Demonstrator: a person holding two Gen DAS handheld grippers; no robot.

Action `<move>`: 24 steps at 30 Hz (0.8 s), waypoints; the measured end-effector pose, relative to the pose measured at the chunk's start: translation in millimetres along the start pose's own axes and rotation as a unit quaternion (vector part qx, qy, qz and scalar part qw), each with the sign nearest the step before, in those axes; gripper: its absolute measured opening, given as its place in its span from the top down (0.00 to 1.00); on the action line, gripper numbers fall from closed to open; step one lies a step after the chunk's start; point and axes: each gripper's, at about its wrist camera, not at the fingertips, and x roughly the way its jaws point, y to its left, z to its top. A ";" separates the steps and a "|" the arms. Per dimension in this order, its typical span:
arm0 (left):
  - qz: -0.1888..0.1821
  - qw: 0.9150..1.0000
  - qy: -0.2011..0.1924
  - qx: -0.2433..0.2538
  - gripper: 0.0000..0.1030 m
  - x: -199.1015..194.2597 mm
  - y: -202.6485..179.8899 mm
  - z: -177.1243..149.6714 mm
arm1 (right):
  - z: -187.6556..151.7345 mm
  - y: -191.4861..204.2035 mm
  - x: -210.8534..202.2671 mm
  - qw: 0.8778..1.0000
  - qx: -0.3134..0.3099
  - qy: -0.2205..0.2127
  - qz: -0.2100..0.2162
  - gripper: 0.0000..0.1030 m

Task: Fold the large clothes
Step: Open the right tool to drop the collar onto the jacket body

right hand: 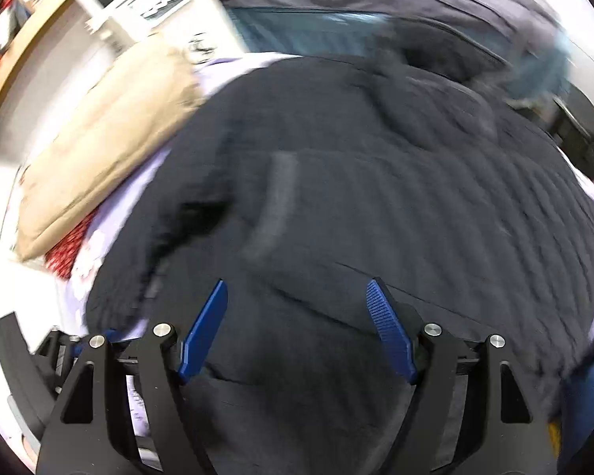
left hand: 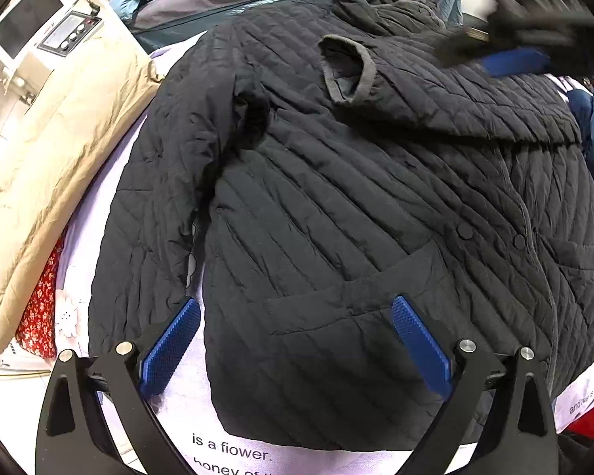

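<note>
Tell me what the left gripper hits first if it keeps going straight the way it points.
Most likely the black quilted jacket: the left gripper stands open, nothing held, aimed at the lower front near the pocket. How far above the fabric it is, the picture does not show.

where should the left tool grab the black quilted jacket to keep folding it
Take the black quilted jacket by its long left sleeve, near the cuff. It lies flat and unfolded beside the body, its outer edge free on the lilac sheet, so come in from that left side. The left tool is open.
</note>
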 end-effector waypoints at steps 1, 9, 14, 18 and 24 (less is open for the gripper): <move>0.001 1.000 0.001 0.001 0.07 0.2 -0.9 -1.2 | -4.6 -17.6 -4.8 1.000 0.013 -0.004 -0.011 0.29; 0.007 1.000 0.016 0.006 0.07 3.1 -7.4 -4.2 | -25.3 -153.9 -48.0 0.984 0.150 -0.059 -0.074 0.29; 0.007 1.000 0.011 0.005 0.07 -0.9 -15.6 6.2 | -19.7 -217.8 -35.7 0.973 0.221 -0.044 -0.055 0.29; 0.008 1.000 0.003 0.012 0.07 -10.3 -26.2 12.9 | -8.3 -221.3 -5.1 0.979 0.193 -0.022 -0.058 0.28; 0.007 1.000 -0.002 0.010 0.07 -19.6 -35.3 14.3 | -1.7 -212.7 30.6 0.983 0.155 0.007 -0.096 0.24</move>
